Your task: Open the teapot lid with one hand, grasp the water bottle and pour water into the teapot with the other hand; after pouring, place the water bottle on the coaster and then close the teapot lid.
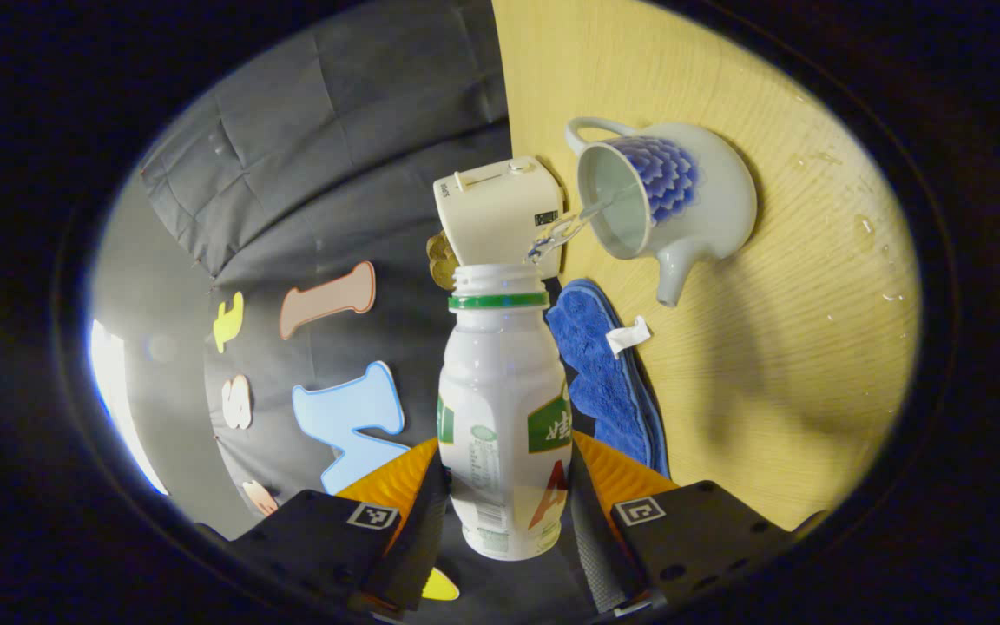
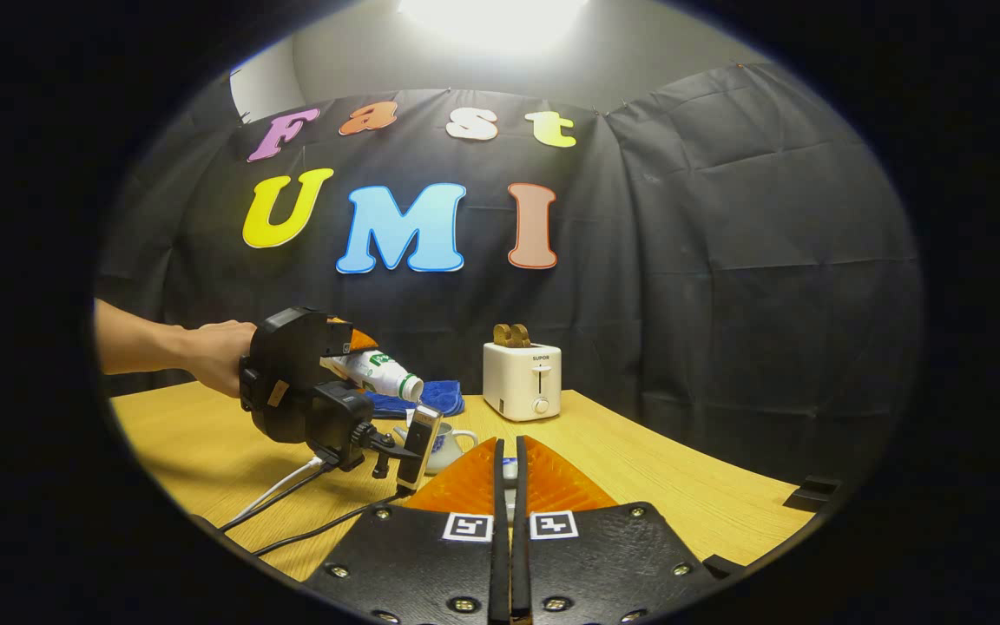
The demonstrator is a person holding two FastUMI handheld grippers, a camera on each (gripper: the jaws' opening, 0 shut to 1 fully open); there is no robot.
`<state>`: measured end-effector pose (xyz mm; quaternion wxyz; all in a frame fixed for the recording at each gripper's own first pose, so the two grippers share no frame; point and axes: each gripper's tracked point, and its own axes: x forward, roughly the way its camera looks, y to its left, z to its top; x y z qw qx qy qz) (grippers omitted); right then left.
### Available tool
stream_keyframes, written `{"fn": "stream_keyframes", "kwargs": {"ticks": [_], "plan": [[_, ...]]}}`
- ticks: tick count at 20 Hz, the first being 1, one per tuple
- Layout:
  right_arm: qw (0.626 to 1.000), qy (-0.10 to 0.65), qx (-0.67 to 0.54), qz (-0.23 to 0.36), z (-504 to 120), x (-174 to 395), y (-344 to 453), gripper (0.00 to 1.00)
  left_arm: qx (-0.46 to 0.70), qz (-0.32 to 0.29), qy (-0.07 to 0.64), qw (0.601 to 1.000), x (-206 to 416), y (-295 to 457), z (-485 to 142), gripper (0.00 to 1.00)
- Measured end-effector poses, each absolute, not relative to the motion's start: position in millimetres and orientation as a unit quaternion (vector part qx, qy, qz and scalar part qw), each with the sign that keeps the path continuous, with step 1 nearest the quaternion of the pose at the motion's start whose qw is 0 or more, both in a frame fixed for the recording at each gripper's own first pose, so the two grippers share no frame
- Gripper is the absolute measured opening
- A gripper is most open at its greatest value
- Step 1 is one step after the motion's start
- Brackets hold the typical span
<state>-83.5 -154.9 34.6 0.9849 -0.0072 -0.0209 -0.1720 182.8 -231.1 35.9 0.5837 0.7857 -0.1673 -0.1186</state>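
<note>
Left gripper (image 1: 507, 486): both fingers press on the lower body of the water bottle (image 1: 504, 408), one on each side. The bottle is tipped, neck forward of the fingertips, and a thin stream leaves its mouth into the open teapot (image 1: 669, 204) just ahead and to the right of them.

Right gripper (image 2: 509, 486): fingers nearly together, a small pale piece pinched at the tips. Probably the teapot lid (image 2: 509, 470), but too small to confirm.

Handling, as judgement:
- Bottle is thin plastic and uncapped, lightening as it empties. It will give under squeeze, so the hold on the lower body suits it.
- Teapot looks glazed ceramic: heavy, rigid, chippable, slick where wet. Droplets lie on the table (image 1: 778, 391) beyond it.

Writing: the bottle's label print is too blurred to make out. The toaster (image 2: 522, 380), well ahead of the right fingers, carries a small mark, not recorded.

Coaster not identified.
</note>
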Motion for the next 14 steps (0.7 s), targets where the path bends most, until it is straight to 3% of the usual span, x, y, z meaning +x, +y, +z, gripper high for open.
{"fn": "stream_keyframes", "kwargs": {"ticks": [9,10,11,14], "plan": [[0.985,-0.024,-0.013,-0.169,37,-86,-152,0.01,0.806,-0.116,-0.18,0.551,179,-236,39,0.81],[0.985,-0.025,-0.013,-0.169,38,-87,-152,0.01,0.81,-0.115,-0.182,0.546,179,-237,40,0.76],[0.985,-0.026,-0.012,-0.169,38,-87,-152,0.01,0.812,-0.115,-0.185,0.541,178,-238,40,0.81],[0.985,-0.025,-0.01,-0.171,37,-88,-155,0.01,0.813,-0.118,-0.192,0.538,172,-244,40,0.81]]}}
